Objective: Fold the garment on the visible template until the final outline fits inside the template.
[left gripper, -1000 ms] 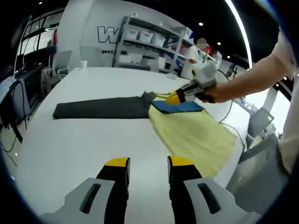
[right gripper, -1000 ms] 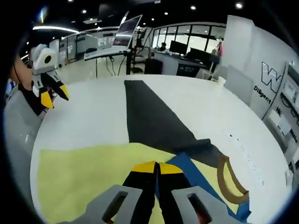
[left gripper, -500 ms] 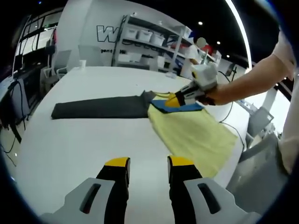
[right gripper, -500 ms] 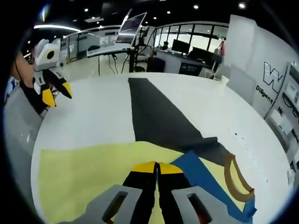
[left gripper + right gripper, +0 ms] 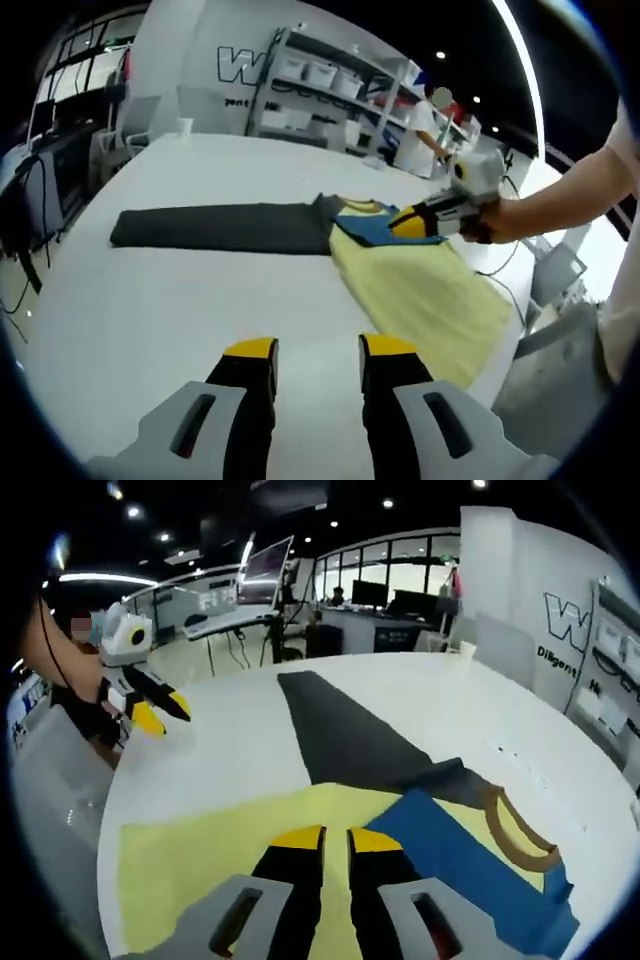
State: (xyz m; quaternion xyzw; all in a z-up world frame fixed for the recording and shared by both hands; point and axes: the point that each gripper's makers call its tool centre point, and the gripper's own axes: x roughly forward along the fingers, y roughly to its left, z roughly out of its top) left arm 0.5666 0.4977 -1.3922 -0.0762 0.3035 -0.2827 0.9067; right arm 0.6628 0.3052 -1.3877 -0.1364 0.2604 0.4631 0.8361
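A yellow garment (image 5: 425,295) lies flat on the white table (image 5: 170,310), with a blue panel (image 5: 375,226) at its far end. In the right gripper view the blue panel (image 5: 460,860) carries a tan collar band (image 5: 515,830). A long dark grey strip (image 5: 220,228) stretches left from the blue end and touches it. My right gripper (image 5: 336,838) hovers low over the yellow cloth (image 5: 200,855), jaws a narrow gap apart, nothing pinched. It also shows as the right gripper (image 5: 412,221) by the blue panel. My left gripper (image 5: 318,348) is open above bare table, well short of the garment.
Shelving with bins (image 5: 320,80) and a person (image 5: 425,125) stand beyond the table's far side. Desks with monitors (image 5: 255,570) fill the room behind the dark strip (image 5: 340,735). The left gripper (image 5: 160,715) hangs past the table's edge; the table's right edge (image 5: 505,345) runs close to the garment.
My right gripper's jaws, closed together before, now stand slightly apart. It has drawn back over the garment, so more blue panel and collar show. The left gripper stays open.
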